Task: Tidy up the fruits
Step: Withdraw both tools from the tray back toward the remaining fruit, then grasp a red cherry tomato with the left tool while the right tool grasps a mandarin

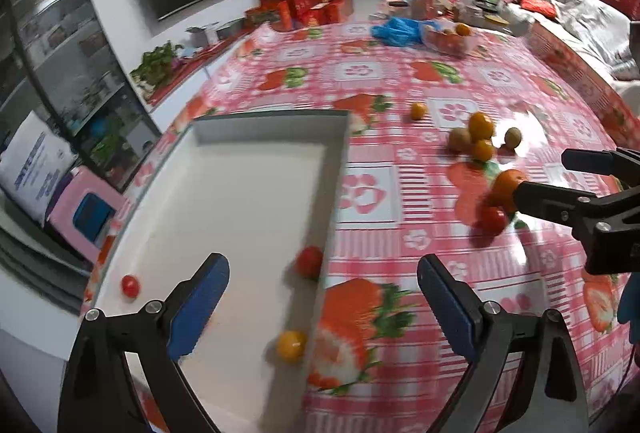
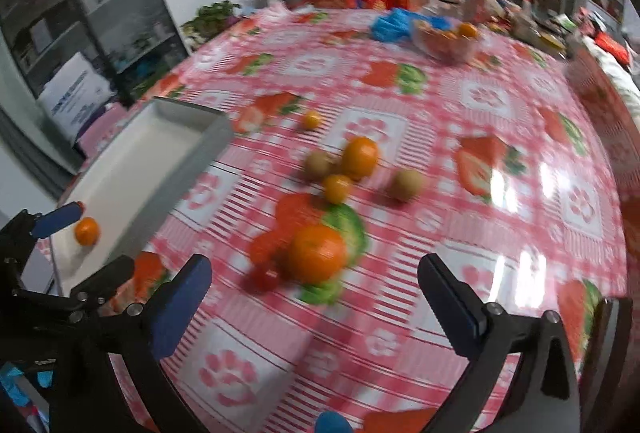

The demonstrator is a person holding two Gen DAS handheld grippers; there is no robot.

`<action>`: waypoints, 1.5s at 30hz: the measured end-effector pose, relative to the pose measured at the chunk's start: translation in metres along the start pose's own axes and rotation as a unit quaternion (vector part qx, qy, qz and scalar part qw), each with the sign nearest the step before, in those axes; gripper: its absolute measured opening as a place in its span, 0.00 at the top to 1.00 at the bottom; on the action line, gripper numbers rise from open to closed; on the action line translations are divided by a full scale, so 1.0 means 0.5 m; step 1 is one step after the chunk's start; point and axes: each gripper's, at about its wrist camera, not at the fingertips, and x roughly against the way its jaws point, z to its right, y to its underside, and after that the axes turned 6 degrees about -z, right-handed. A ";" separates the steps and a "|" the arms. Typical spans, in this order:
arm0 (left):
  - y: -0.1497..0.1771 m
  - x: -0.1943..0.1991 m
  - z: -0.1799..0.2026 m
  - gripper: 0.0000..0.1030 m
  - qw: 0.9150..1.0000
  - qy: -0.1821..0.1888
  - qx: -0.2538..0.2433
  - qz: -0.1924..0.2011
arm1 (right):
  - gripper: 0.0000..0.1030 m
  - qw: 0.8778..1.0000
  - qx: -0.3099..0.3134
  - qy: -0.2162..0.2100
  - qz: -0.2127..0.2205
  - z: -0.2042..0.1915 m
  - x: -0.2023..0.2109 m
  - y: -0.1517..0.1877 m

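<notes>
Left gripper (image 1: 323,307) hangs over the near end of the white tray (image 1: 256,193), fingers (image 1: 204,297) spread wide, nothing between them. In the tray close by: a small yellow-orange fruit (image 1: 291,345) against the right wall, a red tomato (image 1: 309,261) just beyond it by the same wall, another small red tomato (image 1: 130,286) near the left wall.

Right gripper (image 2: 314,303) sits over the worktop (image 2: 500,193) right of the tray, fingers also wide apart and empty. Just ahead of it, a large orange (image 2: 317,253) with a small red tomato (image 2: 265,278) touching its left side, both on the checked cloth, outside the tray.

Further out, a loose cluster: small orange (image 2: 337,188), bigger orange (image 2: 359,157), kiwi (image 2: 319,164) touching or nearly so, second kiwi (image 2: 406,185) slightly apart to the right. Beyond that, a lone small orange (image 2: 311,120).

Far edge: blue plastic bag (image 2: 394,24) beside a clear bag of fruit (image 2: 446,41). Both views motion-blurred.
</notes>
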 end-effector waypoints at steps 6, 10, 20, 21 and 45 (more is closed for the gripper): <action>-0.016 -0.023 0.063 0.07 0.999 0.019 -0.025 -0.015 | 0.00 0.999 -0.017 0.035 -0.017 0.067 -0.010 0.034; -0.027 -0.043 0.097 0.07 0.998 0.035 -0.032 -0.029 | 0.00 0.998 -0.033 0.048 -0.029 0.104 -0.020 0.056; -0.061 -0.076 0.170 0.07 0.996 0.065 -0.049 -0.039 | 0.00 0.996 -0.033 0.071 -0.029 0.135 -0.020 0.084; -0.061 -0.080 0.178 0.07 0.996 0.064 -0.054 -0.039 | 0.00 0.996 -0.028 0.075 -0.029 0.133 -0.021 0.086; -0.057 -0.101 0.226 0.71 0.988 0.123 -0.073 -0.051 | 0.00 0.995 0.011 0.093 -0.018 0.122 -0.023 0.100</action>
